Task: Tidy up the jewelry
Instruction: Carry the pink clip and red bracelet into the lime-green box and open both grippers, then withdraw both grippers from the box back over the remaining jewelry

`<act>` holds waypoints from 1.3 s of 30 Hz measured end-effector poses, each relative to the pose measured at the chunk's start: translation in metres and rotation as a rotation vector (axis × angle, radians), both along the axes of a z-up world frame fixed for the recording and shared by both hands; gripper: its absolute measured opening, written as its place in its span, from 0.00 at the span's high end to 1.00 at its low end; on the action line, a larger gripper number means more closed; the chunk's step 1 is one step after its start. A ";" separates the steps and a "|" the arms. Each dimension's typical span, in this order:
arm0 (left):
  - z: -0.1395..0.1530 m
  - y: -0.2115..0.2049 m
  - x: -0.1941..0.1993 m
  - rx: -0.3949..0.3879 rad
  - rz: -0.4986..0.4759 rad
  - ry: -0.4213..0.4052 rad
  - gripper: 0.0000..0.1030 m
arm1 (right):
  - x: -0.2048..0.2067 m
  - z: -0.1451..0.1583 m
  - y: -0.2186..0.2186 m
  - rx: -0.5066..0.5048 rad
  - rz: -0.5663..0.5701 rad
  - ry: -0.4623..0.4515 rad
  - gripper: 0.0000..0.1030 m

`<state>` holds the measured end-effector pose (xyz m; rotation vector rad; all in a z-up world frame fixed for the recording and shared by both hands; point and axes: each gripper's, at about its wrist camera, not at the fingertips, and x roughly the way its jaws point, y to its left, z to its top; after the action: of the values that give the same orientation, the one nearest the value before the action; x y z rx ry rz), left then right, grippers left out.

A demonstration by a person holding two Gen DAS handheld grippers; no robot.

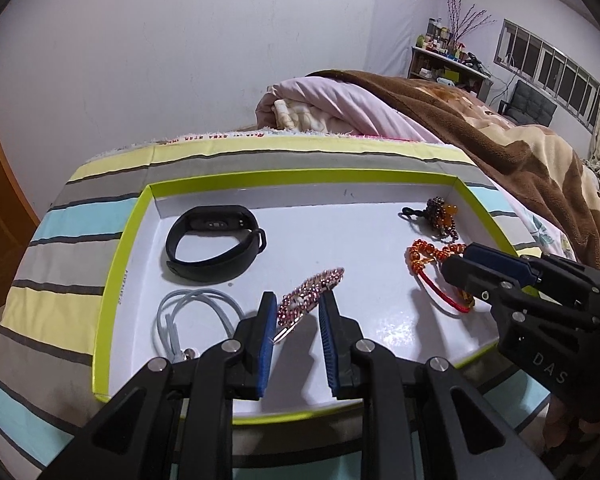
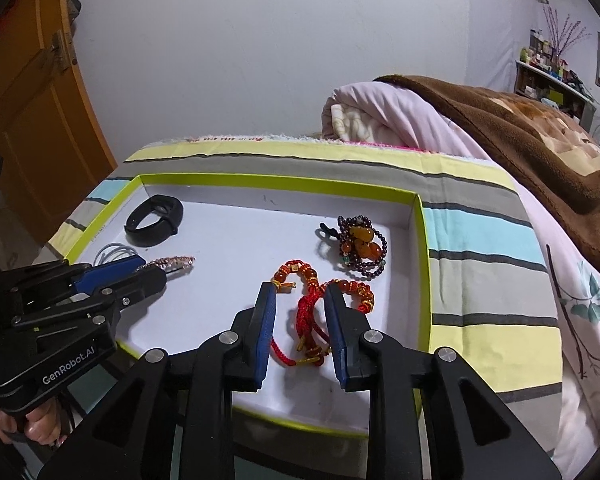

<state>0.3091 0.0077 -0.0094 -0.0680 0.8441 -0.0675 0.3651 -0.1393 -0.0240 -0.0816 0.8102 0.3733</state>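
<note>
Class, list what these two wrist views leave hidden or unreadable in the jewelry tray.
- Left wrist view: right gripper covers part of the red cord bracelet.
- Left wrist view: left gripper hides the pink hair clip's near end.
- Right wrist view: the grey cord sits mostly behind the left gripper.

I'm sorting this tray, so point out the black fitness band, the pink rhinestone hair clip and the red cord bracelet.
black fitness band (image 1: 216,242): left wrist view, on its strap.
pink rhinestone hair clip (image 1: 312,294): left wrist view, on its jewelled top.
red cord bracelet (image 2: 308,308): right wrist view, on its knotted red cord.
</note>
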 end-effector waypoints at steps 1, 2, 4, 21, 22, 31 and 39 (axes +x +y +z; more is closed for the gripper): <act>0.002 0.000 -0.002 -0.002 -0.002 -0.004 0.78 | -0.002 0.002 0.000 0.000 0.002 -0.004 0.75; 0.003 0.000 -0.004 -0.004 -0.002 -0.006 0.78 | -0.004 0.003 -0.001 0.000 0.003 -0.008 0.75; 0.007 -0.001 -0.009 -0.009 -0.007 -0.016 0.77 | -0.008 0.008 -0.002 0.003 0.001 -0.019 0.75; 0.051 -0.002 -0.093 -0.032 -0.012 -0.143 0.77 | -0.107 0.055 -0.029 0.064 -0.015 -0.140 0.75; 0.053 -0.001 -0.102 -0.037 -0.013 -0.152 0.77 | -0.115 0.058 -0.030 0.067 -0.013 -0.150 0.75; 0.058 -0.007 -0.170 -0.022 -0.024 -0.212 0.77 | -0.192 0.063 -0.041 0.062 -0.005 -0.206 0.75; 0.053 -0.010 -0.217 -0.013 -0.027 -0.232 0.77 | -0.240 0.057 -0.048 0.049 -0.009 -0.216 0.75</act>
<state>0.0919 -0.0020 0.0436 -0.0595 0.6133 -0.1037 0.1248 -0.1869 0.0326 -0.0716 0.5879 0.3690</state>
